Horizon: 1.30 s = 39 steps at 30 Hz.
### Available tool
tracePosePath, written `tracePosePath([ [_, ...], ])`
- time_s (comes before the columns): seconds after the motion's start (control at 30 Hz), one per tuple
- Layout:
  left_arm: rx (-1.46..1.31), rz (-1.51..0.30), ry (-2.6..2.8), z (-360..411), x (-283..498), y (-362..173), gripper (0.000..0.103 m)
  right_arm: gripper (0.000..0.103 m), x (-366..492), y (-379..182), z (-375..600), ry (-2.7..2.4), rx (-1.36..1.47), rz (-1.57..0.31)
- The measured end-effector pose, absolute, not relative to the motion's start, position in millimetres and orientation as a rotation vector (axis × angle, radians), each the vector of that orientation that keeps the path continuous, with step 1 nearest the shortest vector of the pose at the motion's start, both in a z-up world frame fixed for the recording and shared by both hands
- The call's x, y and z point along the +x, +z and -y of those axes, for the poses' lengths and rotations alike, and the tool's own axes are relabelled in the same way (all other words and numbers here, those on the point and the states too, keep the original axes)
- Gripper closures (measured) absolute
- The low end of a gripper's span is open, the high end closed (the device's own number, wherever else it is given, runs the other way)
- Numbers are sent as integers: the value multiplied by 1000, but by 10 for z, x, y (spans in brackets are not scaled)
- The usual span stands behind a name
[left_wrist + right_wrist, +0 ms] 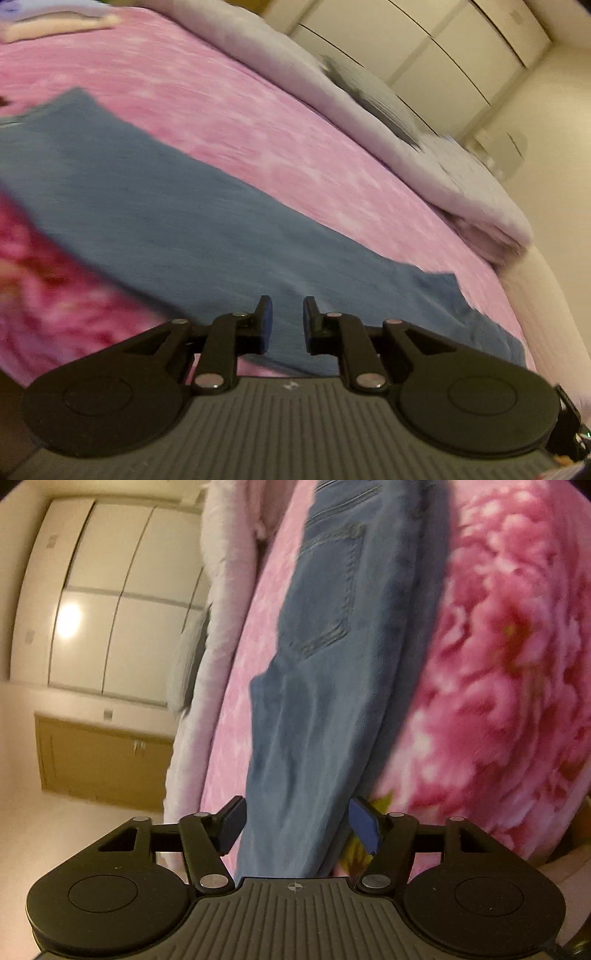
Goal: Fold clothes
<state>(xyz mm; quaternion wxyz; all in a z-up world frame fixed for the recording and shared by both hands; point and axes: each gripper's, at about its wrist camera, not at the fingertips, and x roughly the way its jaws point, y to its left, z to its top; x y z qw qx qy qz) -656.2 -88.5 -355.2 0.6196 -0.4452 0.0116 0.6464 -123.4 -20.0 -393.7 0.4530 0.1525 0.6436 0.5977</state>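
jeans (pixel 314 701) lie near the bed's (pixel 258 122) edge; left gripper (pixel 287 325) narrow and empty, right gripper (pixel 297 827) wide astride the leg: each should pinch both denim layers squarely

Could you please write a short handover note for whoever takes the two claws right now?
Left claw: open with a narrow gap, holding nothing, above the jeans.
Right claw: open wide, empty, over the jeans with the fabric showing between its fingers; contact cannot be told.
Jeans lie lengthwise on the pink bedspread, back pocket up, apparently folded leg over leg.
Left to do: grip the hem or waist end and fold the length over, then smooth.
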Motion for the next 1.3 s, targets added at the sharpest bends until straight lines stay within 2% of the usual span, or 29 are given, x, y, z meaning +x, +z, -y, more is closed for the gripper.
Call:
tracePosePath([
  [0.07,-1012,-60,1468,795,-6430,-3580,91,38,-1151,-3977,164,1468,395,-1593],
  [0.2,-1015,-94,1438,665,-6252,-3670,91,56,-1038,-4056,68,1446,383,-1586],
  [0.27,-1012,-106,1430,615,-6183,-3709,91,57,-1003,-4105,10,1438,378,-1584],
  [0.33,-1015,-125,1427,573,-6141,-3760,91,75,-1001,-4161,-62,1447,367,-1580],
  [0.37,-1016,-136,1428,551,-6122,-3785,91,87,-1006,-4189,-101,1457,358,-1576],
  [0.43,-1011,-161,1440,504,-6090,-3830,91,100,-1021,-4246,-166,1462,283,-1550],
  [0.53,-965,-215,1456,494,-6048,-3884,91,101,-1119,-4037,-71,1559,193,-1355],
  [0.6,-930,-250,1472,490,-6019,-3900,95,100,-1205,-3951,-22,1598,91,-1234],
  [0.73,-864,-320,1520,488,-5931,-3838,95,100,-952,-4203,25,1510,136,-1453],
  [0.9,-812,-303,1473,431,-5704,-3649,92,100,-732,-3754,148,1563,115,-1163],
  [1.07,-764,-348,1351,206,-5301,-3685,91,100,-795,-3666,-104,1694,26,-976],
  [1.17,-779,-402,1340,84,-5193,-3861,91,100,-966,-3755,-282,1690,-139,-906],
  [1.27,-793,-393,1342,53,-5229,-3904,90,103,-855,-4011,-376,1610,-212,-916],
  [1.3,-806,-394,1336,25,-5241,-3882,90,103,-779,-4022,-346,1591,-169,-977],
])
